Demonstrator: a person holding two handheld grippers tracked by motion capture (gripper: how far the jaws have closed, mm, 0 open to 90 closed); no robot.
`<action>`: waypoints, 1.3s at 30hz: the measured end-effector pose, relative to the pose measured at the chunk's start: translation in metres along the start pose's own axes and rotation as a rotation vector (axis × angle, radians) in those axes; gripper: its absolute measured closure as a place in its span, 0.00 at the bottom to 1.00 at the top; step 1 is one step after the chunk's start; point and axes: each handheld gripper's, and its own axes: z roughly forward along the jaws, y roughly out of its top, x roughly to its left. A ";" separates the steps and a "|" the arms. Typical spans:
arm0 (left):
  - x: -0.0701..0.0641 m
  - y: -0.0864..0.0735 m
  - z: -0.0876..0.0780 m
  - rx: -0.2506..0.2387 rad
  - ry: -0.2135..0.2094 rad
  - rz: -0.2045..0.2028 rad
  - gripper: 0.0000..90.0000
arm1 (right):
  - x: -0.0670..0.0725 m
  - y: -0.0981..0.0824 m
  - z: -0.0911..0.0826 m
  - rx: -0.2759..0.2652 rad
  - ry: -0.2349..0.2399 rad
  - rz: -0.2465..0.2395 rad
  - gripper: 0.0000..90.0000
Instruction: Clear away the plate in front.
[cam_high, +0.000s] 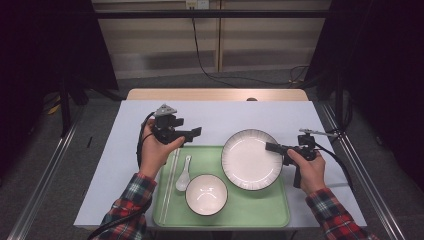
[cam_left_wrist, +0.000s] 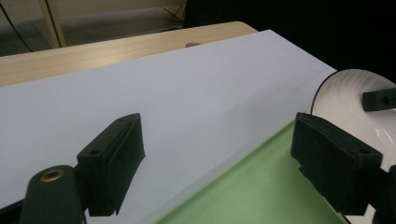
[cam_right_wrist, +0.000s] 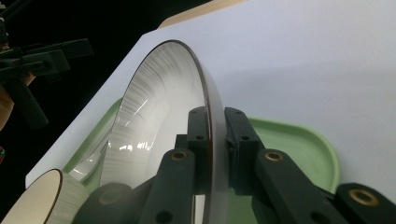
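Observation:
A large white plate (cam_high: 247, 159) with a dark rim rests on the right part of a green tray (cam_high: 250, 212). My right gripper (cam_high: 272, 147) is shut on the plate's right rim, and in the right gripper view both jaws pinch the rim (cam_right_wrist: 208, 100) of the tilted plate. My left gripper (cam_high: 192, 133) hovers over the tray's far left corner. It is open with nothing between its jaws, and the white mat (cam_left_wrist: 187, 102) and the tray's edge (cam_left_wrist: 261, 186) show through the gap. A white bowl (cam_high: 206, 195) sits at the tray's front.
A white spoon (cam_high: 183, 175) and a pair of chopsticks (cam_high: 171, 175) lie along the tray's left side. The white mat (cam_high: 220, 115) covers the wooden table, with free room behind and to the left of the tray. Dark floor and rails flank the table.

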 end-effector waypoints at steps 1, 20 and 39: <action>0.000 -0.001 0.000 -0.001 0.005 -0.005 0.19 | 0.000 0.000 0.000 0.011 0.000 0.004 0.92; 0.009 -0.016 -0.002 0.018 0.040 -0.019 0.19 | -0.004 -0.002 0.004 0.095 -0.046 -0.011 0.92; 0.011 -0.023 -0.003 0.029 0.050 -0.019 0.19 | -0.009 -0.010 0.012 0.163 -0.035 -0.023 0.91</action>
